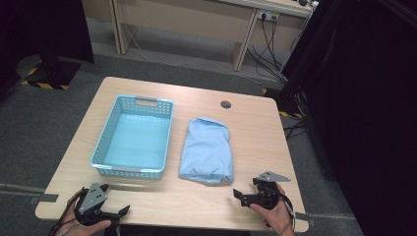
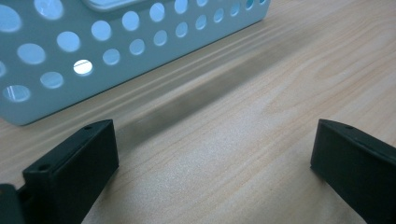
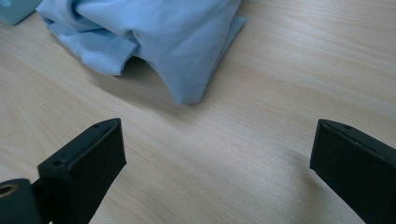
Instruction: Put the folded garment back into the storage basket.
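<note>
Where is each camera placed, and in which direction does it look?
High view: above the person's side, looking down at the table, basket, cloth; both hands visible.
Left gripper view: on the left hand-held gripper, facing the basket wall; open jaws visible.
Right gripper view: on the right hand-held gripper, facing the cloth; open jaws visible.
Shared: all show the table.

I see a light wooden table (image 1: 255, 132) with a round grey cable hole (image 1: 225, 104) near its far edge. Behind it, on grey carpet (image 1: 34, 128), stands a pale desk (image 1: 196, 19). Black cables (image 1: 268, 54) hang from a wall socket (image 1: 268, 15). A dark curtain (image 1: 364, 98) lines my right.
</note>
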A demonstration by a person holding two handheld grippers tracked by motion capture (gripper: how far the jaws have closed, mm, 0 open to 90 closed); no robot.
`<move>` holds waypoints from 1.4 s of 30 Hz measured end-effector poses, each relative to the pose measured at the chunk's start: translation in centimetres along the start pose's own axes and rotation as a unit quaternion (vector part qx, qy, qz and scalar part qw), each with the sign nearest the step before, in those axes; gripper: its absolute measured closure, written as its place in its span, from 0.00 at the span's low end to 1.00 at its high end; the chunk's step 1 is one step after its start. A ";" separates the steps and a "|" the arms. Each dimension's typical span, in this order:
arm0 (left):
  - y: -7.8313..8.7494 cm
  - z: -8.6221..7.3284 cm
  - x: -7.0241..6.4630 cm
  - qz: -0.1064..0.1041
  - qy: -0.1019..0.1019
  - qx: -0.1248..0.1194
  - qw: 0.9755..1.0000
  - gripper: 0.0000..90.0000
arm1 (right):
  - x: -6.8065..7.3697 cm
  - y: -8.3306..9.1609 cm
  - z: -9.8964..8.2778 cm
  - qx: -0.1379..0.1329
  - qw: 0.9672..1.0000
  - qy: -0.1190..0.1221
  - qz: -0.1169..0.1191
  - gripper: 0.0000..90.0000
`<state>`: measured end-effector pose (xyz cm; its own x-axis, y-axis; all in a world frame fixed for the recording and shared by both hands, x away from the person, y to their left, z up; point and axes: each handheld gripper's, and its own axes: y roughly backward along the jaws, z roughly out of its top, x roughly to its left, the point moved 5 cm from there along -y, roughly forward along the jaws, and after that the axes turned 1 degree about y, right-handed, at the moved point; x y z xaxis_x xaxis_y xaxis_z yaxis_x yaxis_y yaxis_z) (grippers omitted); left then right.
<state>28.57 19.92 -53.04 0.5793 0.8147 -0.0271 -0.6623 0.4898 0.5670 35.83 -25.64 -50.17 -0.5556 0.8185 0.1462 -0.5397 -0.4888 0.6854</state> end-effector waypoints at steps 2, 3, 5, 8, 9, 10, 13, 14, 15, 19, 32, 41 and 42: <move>0.0 0.0 0.0 0.000 0.000 0.000 1.000 0.00 | 0.1 0.1 0.2 -0.002 1.000 0.000 0.003 0.04; 0.0 0.0 0.0 0.000 0.000 0.000 1.000 0.00 | 0.2 0.1 0.2 -0.003 1.000 -0.001 0.006 0.04; 0.0 0.0 0.0 0.000 0.000 0.000 1.000 0.00 | 0.3 0.2 0.4 -0.006 1.000 -0.004 0.010 0.04; 0.0 0.0 0.0 0.000 0.000 0.000 1.000 0.00 | 0.4 0.3 0.6 -0.009 1.000 -0.002 0.012 0.04; 0.0 0.0 0.0 0.000 0.000 0.000 1.000 0.00 | 0.4 0.3 0.7 -0.011 1.000 -0.002 0.013 0.04; 0.0 0.0 0.0 0.000 0.000 0.000 1.000 0.00 | 0.5 0.4 0.8 -0.012 1.000 -0.002 0.015 0.05; 0.0 0.0 0.0 0.000 0.000 0.000 1.000 0.00 | 0.6 0.5 1.0 -0.016 1.000 -0.003 0.018 0.05; 0.0 0.0 0.0 0.000 0.000 0.000 1.000 0.00 | 0.6 0.6 1.1 -0.019 1.000 -0.003 0.019 0.05; 0.0 0.0 0.0 0.000 0.000 0.000 1.000 0.00 | 0.7 0.6 1.2 -0.021 1.000 -0.004 0.021 0.05; 0.0 0.0 0.0 0.000 0.000 0.000 1.000 0.00 | 0.7 0.6 1.4 -0.022 0.999 -0.006 0.025 0.05; 0.0 0.0 0.0 -0.001 0.000 0.000 1.000 0.00 | 1.5 0.4 2.4 -0.026 0.999 0.001 0.039 0.05; 0.0 0.0 0.0 -0.001 0.000 0.000 1.000 0.00 | 2.1 0.1 3.3 -0.032 0.998 -0.001 0.053 0.05; 0.0 0.0 0.0 0.000 0.000 0.000 1.000 0.00 | 2.2 0.1 3.4 -0.032 0.998 -0.001 0.054 0.05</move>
<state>28.58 19.93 -53.04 0.5802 0.8140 -0.0269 -0.6622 0.4907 0.5663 36.74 -22.88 -47.38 -0.6110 0.7607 0.2191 -0.5164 -0.5928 0.6180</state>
